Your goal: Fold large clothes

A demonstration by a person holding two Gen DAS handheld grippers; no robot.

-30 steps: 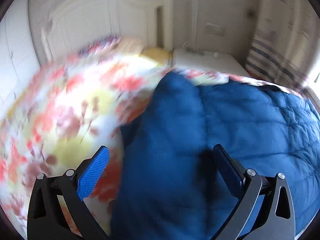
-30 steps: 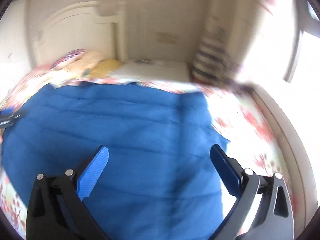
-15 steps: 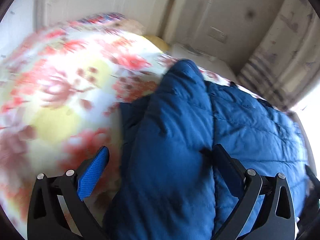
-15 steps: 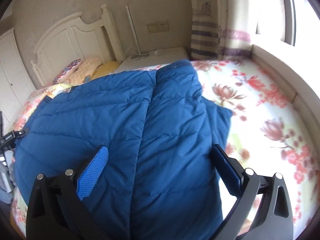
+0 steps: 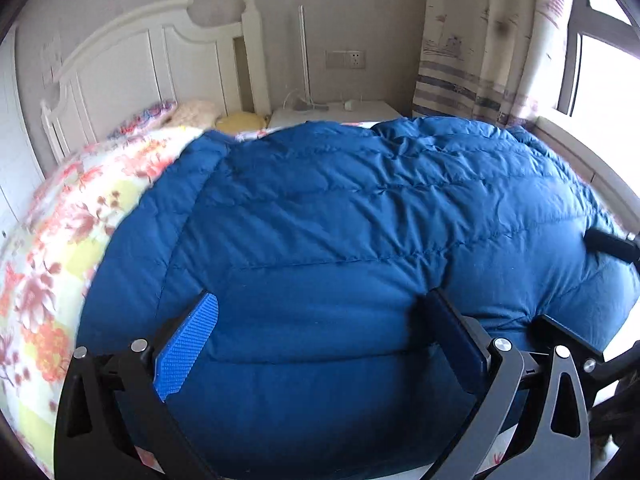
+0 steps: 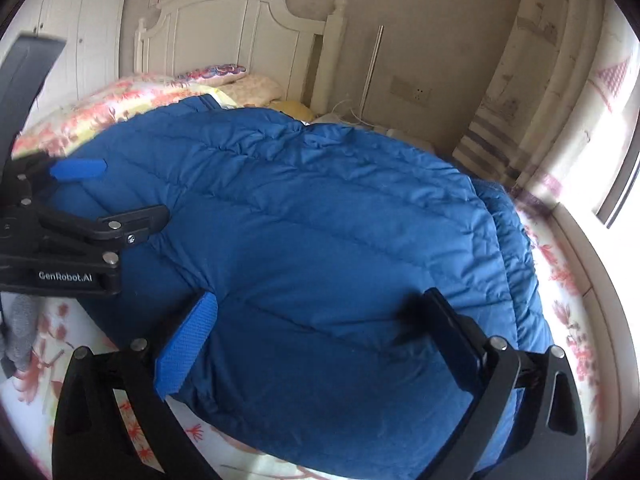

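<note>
A large blue quilted down jacket (image 5: 340, 220) lies spread in a thick bundle on the floral bedsheet (image 5: 60, 248). My left gripper (image 5: 320, 340) hovers open over the jacket's near edge, with puffy fabric showing between its fingers but not pinched. In the right wrist view the same jacket (image 6: 320, 220) fills the middle, a folded layer showing along its right side. My right gripper (image 6: 320, 340) is open above the near hem. The left gripper (image 6: 116, 194) also shows there at the left edge, open over the jacket's left part.
A white headboard (image 5: 152, 64) and pillows (image 5: 192, 114) stand at the far end of the bed. A white nightstand (image 5: 336, 112), a striped curtain (image 5: 472, 60) and a window (image 5: 600, 60) are at the right. A wardrobe (image 6: 80, 20) lines the left wall.
Both views have swung and steadied, so the jacket now fills each view's centre. The left gripper has shifted from the jacket's left edge to over its body. Both grippers stay open.
</note>
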